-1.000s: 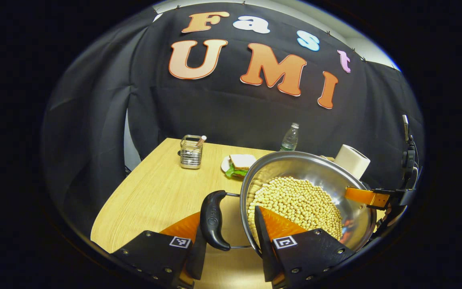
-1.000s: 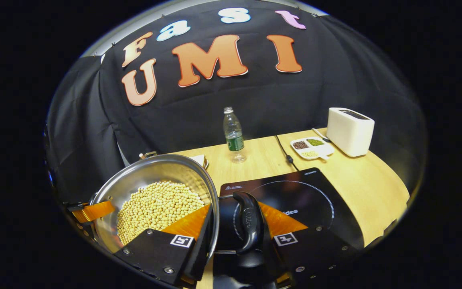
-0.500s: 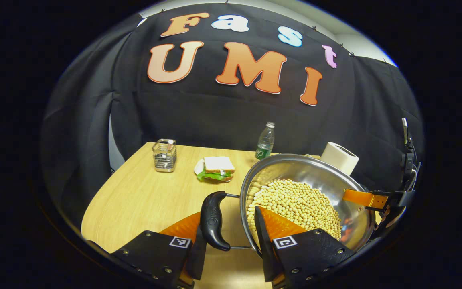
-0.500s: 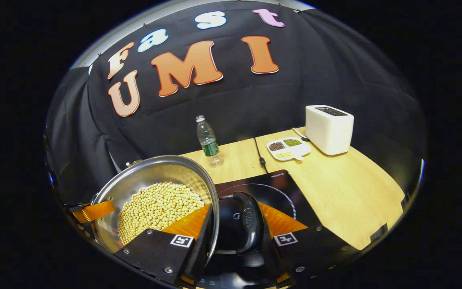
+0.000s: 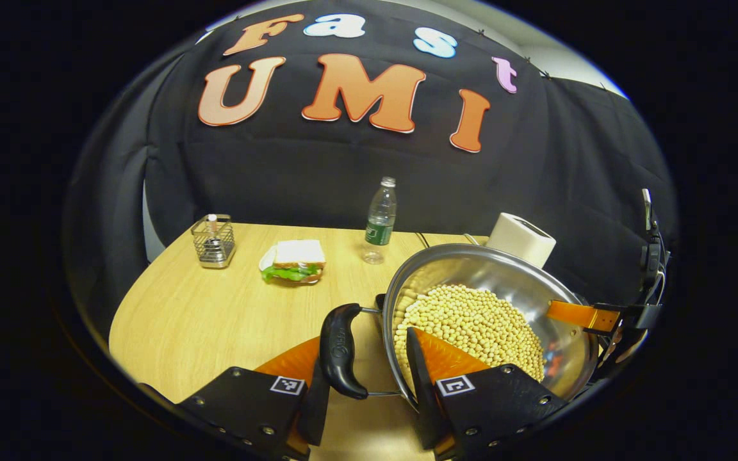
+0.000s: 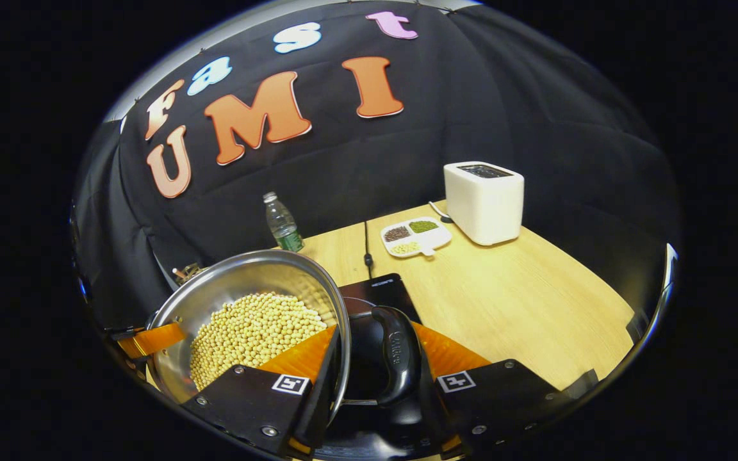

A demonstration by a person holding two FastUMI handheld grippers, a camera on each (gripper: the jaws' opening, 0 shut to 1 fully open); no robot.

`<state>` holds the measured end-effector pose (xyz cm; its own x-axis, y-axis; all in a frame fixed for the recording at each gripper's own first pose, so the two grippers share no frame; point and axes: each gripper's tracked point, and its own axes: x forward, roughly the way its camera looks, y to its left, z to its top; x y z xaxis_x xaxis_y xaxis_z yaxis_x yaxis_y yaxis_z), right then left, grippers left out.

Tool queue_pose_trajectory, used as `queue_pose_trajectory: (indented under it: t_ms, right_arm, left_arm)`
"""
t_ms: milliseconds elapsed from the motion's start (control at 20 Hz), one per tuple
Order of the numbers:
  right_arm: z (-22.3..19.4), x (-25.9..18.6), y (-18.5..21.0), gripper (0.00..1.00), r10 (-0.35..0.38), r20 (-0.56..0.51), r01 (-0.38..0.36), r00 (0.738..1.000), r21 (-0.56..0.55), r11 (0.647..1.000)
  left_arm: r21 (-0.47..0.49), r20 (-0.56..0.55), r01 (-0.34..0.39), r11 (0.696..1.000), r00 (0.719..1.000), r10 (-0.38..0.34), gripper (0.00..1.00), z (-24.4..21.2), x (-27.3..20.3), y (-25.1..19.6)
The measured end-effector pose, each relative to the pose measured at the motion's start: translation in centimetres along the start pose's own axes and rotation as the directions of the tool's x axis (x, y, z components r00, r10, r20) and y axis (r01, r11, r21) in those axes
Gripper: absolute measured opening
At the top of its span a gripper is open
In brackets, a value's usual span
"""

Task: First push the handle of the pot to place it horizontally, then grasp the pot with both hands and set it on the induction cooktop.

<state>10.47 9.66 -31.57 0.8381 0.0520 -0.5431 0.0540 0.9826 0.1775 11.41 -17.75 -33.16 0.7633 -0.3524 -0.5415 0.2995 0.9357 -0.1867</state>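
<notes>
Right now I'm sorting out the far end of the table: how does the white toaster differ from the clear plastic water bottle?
The boxy white toaster is opaque and squat; the clear plastic water bottle is see-through, slim and tall. The toaster has a slotted top, the bottle a small cap and green label. Both stand upright on the light wooden table.
</notes>
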Motion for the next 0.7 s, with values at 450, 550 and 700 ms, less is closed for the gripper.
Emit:
queue_pose_trajectory:
  t_ms: [450,550,700]
  right_arm:
    - [-1.3,3.2,-4.0,0.58,-0.034,-0.039,0.035,0.999,0.018,0.999]
    - [-1.7,3.9,-4.2,0.58,-0.036,-0.051,0.037,0.998,0.02,0.999]
    - [-1.6,4.1,-4.2,0.59,-0.038,-0.045,0.039,0.998,0.02,0.999]
  left_arm:
    - [0.009,-0.065,0.028,1.0,0.997,-0.028,0.59,-3.1,4.2,-3.0]
    - [0.012,-0.07,0.026,1.0,0.997,-0.026,0.59,-3.3,4.5,-3.2]
    - [0.001,-0.074,0.03,1.0,0.997,-0.03,0.59,-3.6,4.7,-3.1]
